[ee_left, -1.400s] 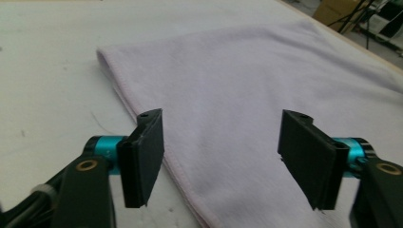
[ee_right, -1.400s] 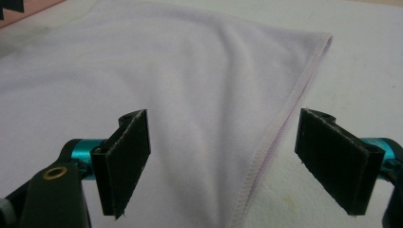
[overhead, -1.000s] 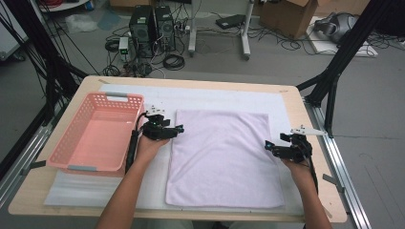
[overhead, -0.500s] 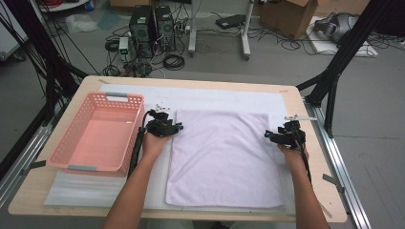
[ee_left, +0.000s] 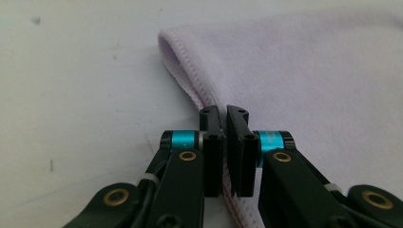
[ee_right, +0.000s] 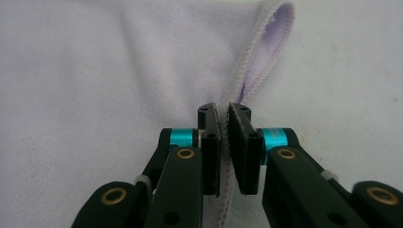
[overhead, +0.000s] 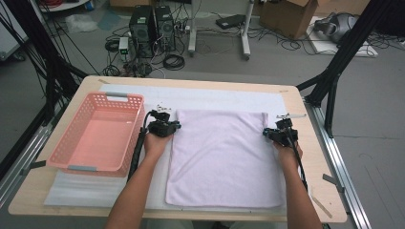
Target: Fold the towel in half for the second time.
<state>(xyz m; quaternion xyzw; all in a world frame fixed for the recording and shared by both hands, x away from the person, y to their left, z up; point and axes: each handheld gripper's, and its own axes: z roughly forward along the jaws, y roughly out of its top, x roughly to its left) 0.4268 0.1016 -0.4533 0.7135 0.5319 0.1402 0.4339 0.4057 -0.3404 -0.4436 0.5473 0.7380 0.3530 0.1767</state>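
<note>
A pale lilac towel point(overhead: 224, 157) lies flat on the white mat in the middle of the table. My left gripper point(overhead: 176, 126) sits at its left edge near the far corner, and its jaws have just been closing; they are now shut on the towel's hem point(ee_left: 199, 95). My right gripper point(overhead: 265, 134) is at the right edge near the far corner. Its jaws have also just been closing and now pinch the stitched hem point(ee_right: 247, 66), which lifts slightly ahead of the pads. In both gripper views, left gripper point(ee_left: 224, 111) and right gripper point(ee_right: 223, 110), the edge runs between the jaws.
A pink plastic basket point(overhead: 76, 143) stands at the left of the table, close beside my left forearm. A white mat point(overhead: 215, 98) lies under the towel. Black frame legs point(overhead: 334, 81) rise by the right far corner; computers and cables sit on the floor beyond.
My right hand moved forward and inward to the towel's right edge. Both grippers closed on the towel's hem; the left hand stayed nearly in place.
</note>
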